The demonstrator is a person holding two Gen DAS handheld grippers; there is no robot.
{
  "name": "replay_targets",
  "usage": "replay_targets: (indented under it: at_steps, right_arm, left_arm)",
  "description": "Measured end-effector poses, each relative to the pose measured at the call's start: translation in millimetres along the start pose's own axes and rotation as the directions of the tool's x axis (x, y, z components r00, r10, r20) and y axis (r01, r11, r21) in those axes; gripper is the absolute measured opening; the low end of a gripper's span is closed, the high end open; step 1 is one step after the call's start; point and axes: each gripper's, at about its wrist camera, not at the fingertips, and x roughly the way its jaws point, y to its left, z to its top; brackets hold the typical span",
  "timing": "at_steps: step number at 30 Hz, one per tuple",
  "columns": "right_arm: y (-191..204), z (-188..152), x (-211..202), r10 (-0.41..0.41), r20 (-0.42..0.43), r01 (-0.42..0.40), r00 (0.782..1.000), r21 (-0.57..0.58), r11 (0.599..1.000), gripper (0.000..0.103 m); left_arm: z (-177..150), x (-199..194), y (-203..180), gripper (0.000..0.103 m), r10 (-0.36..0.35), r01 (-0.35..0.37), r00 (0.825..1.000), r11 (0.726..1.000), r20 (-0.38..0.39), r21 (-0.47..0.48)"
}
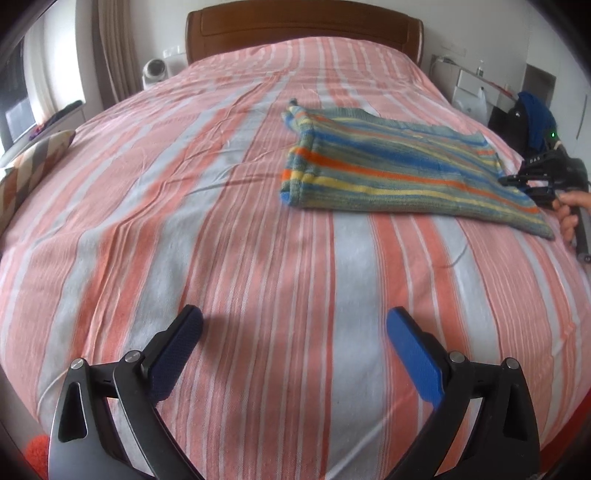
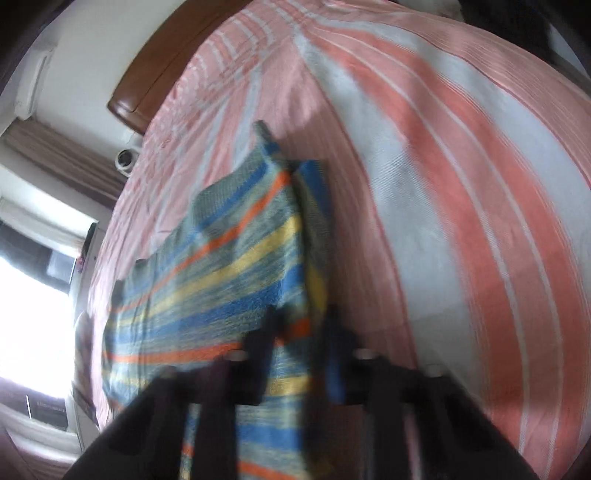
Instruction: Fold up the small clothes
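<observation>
Striped knit garment (image 1: 399,166) lies flat on bed (image 1: 221,221), right of centre, on pink-and-grey striped bedsheet; narrow strap end points toward wooden headboard (image 1: 303,29).

Right tool (image 2: 301,325) clenched on garment's near-right edge, fabric pinched between fingers; view blurred. From left wrist view, right tool (image 1: 532,181) sits at garment's right corner, hand (image 1: 570,214) on its handle.

Left tool (image 1: 295,339) released, fingers spread wide over bare bedsheet, well apart from garment. Patterned pillow (image 1: 33,166) at bed's left edge.

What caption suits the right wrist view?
Right claw shut on striped knit garment over striped bedsheet.
</observation>
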Motion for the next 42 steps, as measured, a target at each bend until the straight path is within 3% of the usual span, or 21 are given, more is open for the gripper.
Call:
replay_targets:
  at_steps: [3, 5, 10, 15, 20, 22, 23, 25, 28, 29, 31, 33, 36, 39, 40, 42]
  right_arm:
    - [17.9, 4.2, -11.7, -0.017, 0.017, 0.018, 1.0, -0.05, 0.999, 0.008]
    - [39.0, 8.3, -27.9, 0.043, 0.042, -0.041, 0.998, -0.055, 0.998, 0.008]
    - [157.8, 7.3, -46.8, 0.142, 0.015, -0.136, 0.99, -0.213, 0.968, 0.008]
    - [273.5, -28.2, 6.1, 0.091, -0.074, -0.112, 0.993, -0.368, 0.923, 0.008]
    - [336.0, -77.1, 76.1, -0.035, -0.108, -0.023, 0.993, -0.487, 0.873, 0.011]
    - [339.5, -89.7, 98.9, -0.021, -0.179, -0.064, 0.984, -0.461, 0.885, 0.014]
    - [337.3, -93.4, 102.7, 0.032, -0.222, -0.124, 0.975, -0.413, 0.902, 0.014]
    - [332.4, -94.7, 100.8, 0.208, -0.296, -0.291, 0.932, -0.27, 0.918, 0.017]
    - [332.8, -85.4, 69.2, 0.278, -0.291, -0.358, 0.916, -0.276, 0.892, 0.047]
    - [330.8, -80.9, 54.7, 0.281, -0.266, -0.357, 0.922, -0.305, 0.883, 0.06]
    - [326.4, -74.4, 20.7, 0.215, -0.186, -0.276, 0.959, -0.425, 0.862, 0.067]
    - [318.6, -80.0, 0.9, 0.107, -0.139, -0.168, 0.984, -0.559, 0.812, 0.071]
    - [297.8, -104.9, 5.1, -0.029, -0.154, -0.084, 0.988, -0.671, 0.737, 0.075]
    - [275.4, -119.2, 22.5, -0.135, -0.112, 0.021, 0.984, -0.689, 0.724, 0.075]
    - [265.4, -116.9, 25.3, -0.137, -0.087, 0.046, 0.987, -0.662, 0.748, 0.074]
    - [258.0, -110.5, 27.6, -0.043, -0.078, -0.012, 0.996, -0.597, 0.802, 0.043]
  left_arm:
    - [0.9, -2.0, 7.5, 0.1, 0.0, 0.001, 1.0, 1.0, 0.012, -0.023]
    - [0.8, -2.0, 15.6, 0.1, 0.003, -0.002, 1.0, 0.999, 0.02, -0.051]
    - [2.7, -1.5, 37.2, 0.1, 0.001, 0.002, 1.0, 0.992, 0.024, -0.126]
    - [2.1, -5.2, 55.6, 0.1, 0.015, -0.009, 0.999, 0.985, 0.032, -0.171]
    - [-0.6, -5.9, 68.8, 0.1, -0.002, 0.01, 0.999, 0.975, 0.034, -0.223]
    - [-0.7, -5.5, 68.4, 0.1, -0.001, 0.008, 0.999, 0.975, 0.033, -0.22]
    - [-0.8, -4.9, 67.9, 0.1, 0.0, 0.006, 1.0, 0.976, 0.031, -0.216]
    - [-0.9, -5.3, 67.4, 0.1, 0.001, 0.005, 1.0, 0.977, 0.03, -0.212]
    - [-1.2, -6.1, 69.0, 0.1, -0.009, 0.016, 0.999, 0.973, 0.033, -0.228]
    - [-0.9, -6.8, 70.5, 0.1, -0.014, 0.022, 0.999, 0.971, 0.036, -0.237]
    - [-0.5, -7.7, 72.8, 0.1, -0.024, 0.034, 0.999, 0.967, 0.04, -0.254]
    - [-0.4, -7.9, 75.0, 0.1, -0.031, 0.042, 0.999, 0.963, 0.043, -0.267]
    - [-0.6, -7.8, 73.8, 0.1, -0.029, 0.039, 0.999, 0.962, 0.043, -0.269]
    - [-1.6, -8.9, 70.7, 0.1, -0.023, 0.033, 0.999, 0.967, 0.042, -0.253]
    - [-1.9, -9.6, 70.6, 0.1, -0.022, 0.032, 0.999, 0.968, 0.042, -0.249]
    - [-3.0, -11.1, 71.8, 0.1, -0.023, 0.033, 0.999, 0.968, 0.044, -0.248]
